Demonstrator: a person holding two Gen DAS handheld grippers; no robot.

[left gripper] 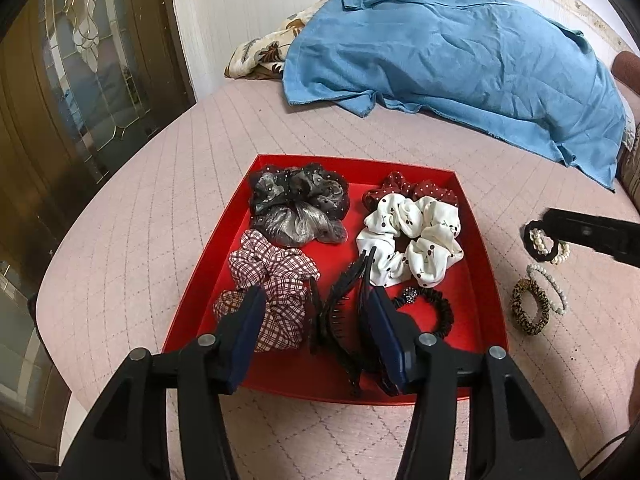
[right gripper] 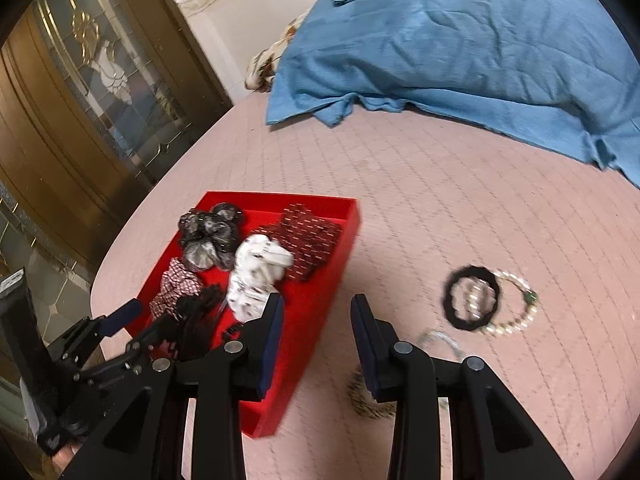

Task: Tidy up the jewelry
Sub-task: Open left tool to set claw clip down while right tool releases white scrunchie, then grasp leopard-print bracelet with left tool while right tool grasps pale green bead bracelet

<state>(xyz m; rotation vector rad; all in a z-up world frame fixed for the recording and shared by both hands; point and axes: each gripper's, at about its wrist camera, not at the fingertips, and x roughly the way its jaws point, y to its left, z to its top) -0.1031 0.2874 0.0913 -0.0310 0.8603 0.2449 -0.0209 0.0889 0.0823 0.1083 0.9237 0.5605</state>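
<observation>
The left tongs [left gripper: 316,328] are standing wide open over the near end of the red tray [left gripper: 208,280], gripping nothing. A black claw clip [left gripper: 344,312] is lying in the tray between the two fingers; whether either pad is touching it cannot be told. Just left of the clip a red plaid scrunchie [left gripper: 272,280] is resting against the tray floor, and just right of it a black beaded hair tie [left gripper: 432,308] is lying near the tray's right wall.

The right tongs [right gripper: 318,320] are hovering open and empty over the pink quilted bed [right gripper: 440,200], just right of the tray's outer wall. A leopard-print hair tie [left gripper: 530,308] is lying on the bed outside the tray, touching a pale bead bracelet [left gripper: 554,288]. Slightly beyond these, a black hair tie [right gripper: 472,298] is overlapping a pearl bracelet [right gripper: 516,308] (the right wrist view is motion-blurred, so bead detail is unclear).

Deeper in the tray, a white cherry-print scrunchie [left gripper: 408,240] is sitting on the right with a dark red dotted scrunchie [left gripper: 412,190] behind it; a grey-black sheer scrunchie [left gripper: 298,204] is occupying the far left corner.

At the far side of the bed a blue garment [left gripper: 460,68] is lying crumpled, partly covering a floral pillow [left gripper: 268,52]. A wooden door with leaded glass [left gripper: 80,80] is standing to the left.
</observation>
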